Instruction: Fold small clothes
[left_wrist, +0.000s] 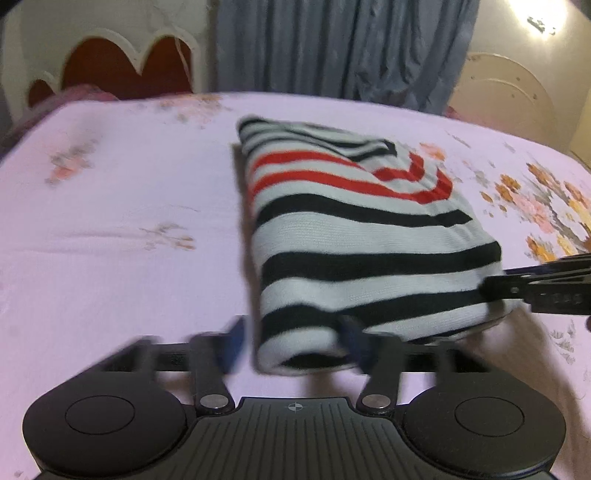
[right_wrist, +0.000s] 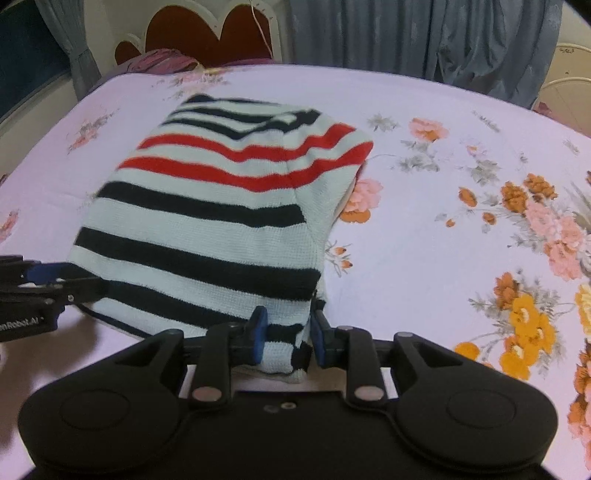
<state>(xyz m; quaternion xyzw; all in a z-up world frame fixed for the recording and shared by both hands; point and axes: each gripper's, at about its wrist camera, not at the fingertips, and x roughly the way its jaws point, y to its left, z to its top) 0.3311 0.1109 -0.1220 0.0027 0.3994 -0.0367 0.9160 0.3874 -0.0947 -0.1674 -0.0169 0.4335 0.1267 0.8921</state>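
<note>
Lilac bedsheet (right_wrist: 424, 206) with orange and pink flower print, white scalloped headboard (right_wrist: 214, 22) with dark red panels, grey-blue curtain (right_wrist: 424, 37) behind, purple cloth (right_wrist: 162, 61) bunched at headboard

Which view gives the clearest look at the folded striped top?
The right wrist view: the striped top lies sharp and almost whole on the floral bedsheet. The left wrist view shows it blurred, its near edge partly hidden.
</note>
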